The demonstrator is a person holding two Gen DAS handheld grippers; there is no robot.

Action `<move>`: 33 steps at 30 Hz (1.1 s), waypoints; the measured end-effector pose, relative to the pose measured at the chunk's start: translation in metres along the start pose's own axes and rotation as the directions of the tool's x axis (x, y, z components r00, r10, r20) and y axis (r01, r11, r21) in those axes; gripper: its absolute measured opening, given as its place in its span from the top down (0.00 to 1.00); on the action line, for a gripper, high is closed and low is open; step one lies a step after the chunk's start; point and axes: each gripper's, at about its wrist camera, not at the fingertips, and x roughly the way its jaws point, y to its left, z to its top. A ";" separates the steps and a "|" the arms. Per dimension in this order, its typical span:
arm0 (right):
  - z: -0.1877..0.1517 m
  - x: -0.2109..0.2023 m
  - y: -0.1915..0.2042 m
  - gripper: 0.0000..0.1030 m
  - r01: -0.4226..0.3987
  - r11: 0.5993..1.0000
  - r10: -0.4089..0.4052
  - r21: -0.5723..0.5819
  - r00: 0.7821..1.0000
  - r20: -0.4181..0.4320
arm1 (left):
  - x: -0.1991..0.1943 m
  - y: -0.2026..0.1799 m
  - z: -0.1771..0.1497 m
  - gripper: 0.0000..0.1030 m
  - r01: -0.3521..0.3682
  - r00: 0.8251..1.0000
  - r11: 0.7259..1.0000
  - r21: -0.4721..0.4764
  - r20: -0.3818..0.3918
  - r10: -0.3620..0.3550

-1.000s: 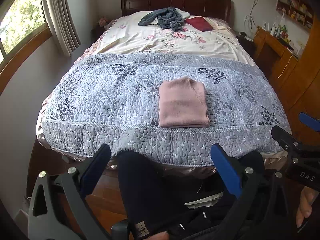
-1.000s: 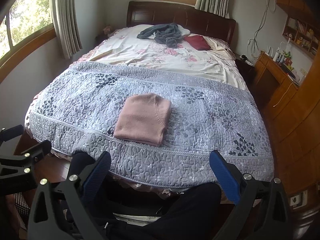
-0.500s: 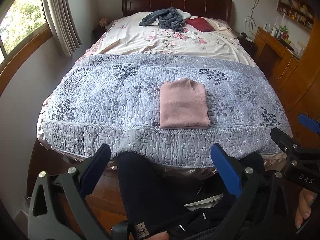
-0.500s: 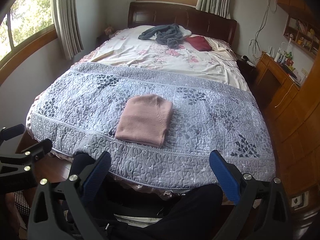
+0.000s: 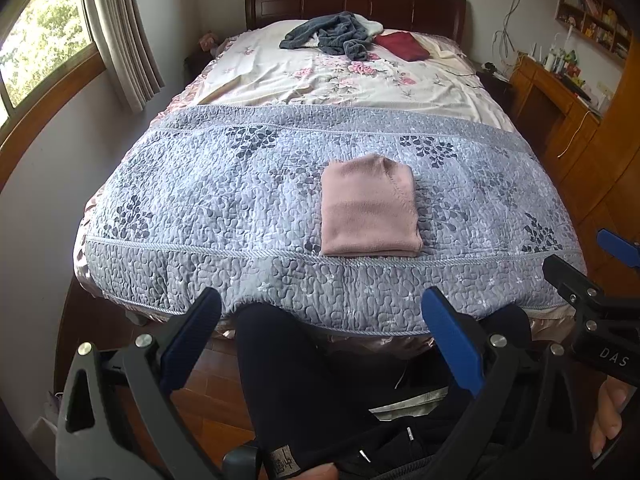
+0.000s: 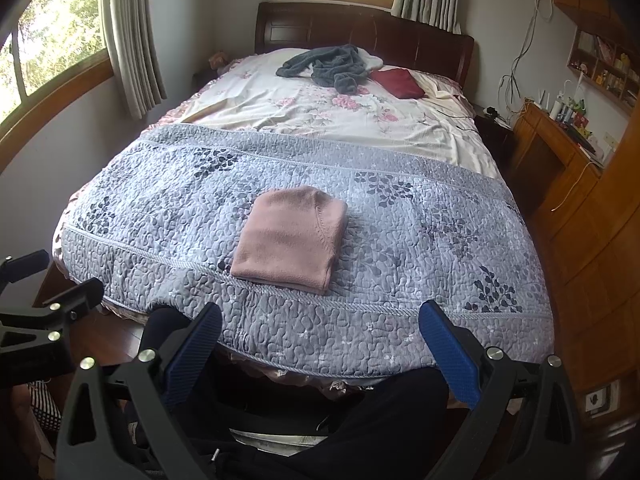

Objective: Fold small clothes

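Observation:
A pink garment (image 5: 370, 208) (image 6: 290, 236) lies folded into a neat rectangle on the grey quilted bedspread (image 5: 224, 208) (image 6: 420, 240), close to the foot of the bed. My left gripper (image 5: 320, 320) is open and held back from the bed's foot edge, above the person's dark-trousered legs (image 5: 304, 380). My right gripper (image 6: 320, 332) is open too, likewise off the bed and nothing between its fingers. Each gripper shows at the edge of the other's view. Neither touches the garment.
At the head of the bed lie a crumpled grey-blue garment (image 5: 332, 38) (image 6: 328, 64) and a dark red folded cloth (image 5: 402, 46) (image 6: 396, 82) on a floral sheet (image 5: 340, 80). A wooden desk with clutter (image 5: 560, 92) stands right; curtained windows (image 6: 128, 32) left.
Both grippers have risen or tilted very slightly, so the bed sits a touch lower in view. The pink garment has not moved.

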 end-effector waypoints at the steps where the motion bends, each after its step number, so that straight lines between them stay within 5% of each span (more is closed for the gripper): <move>1: 0.000 0.001 0.000 0.04 -0.001 1.000 0.001 0.002 1.000 -0.001 | 0.000 0.000 0.000 0.03 -0.001 1.000 1.000 0.001 0.000 0.001; 33: -0.005 0.011 0.000 0.04 -0.011 1.000 0.011 0.011 1.000 -0.004 | 0.006 0.000 0.001 0.03 -0.001 1.000 1.000 0.011 -0.009 0.001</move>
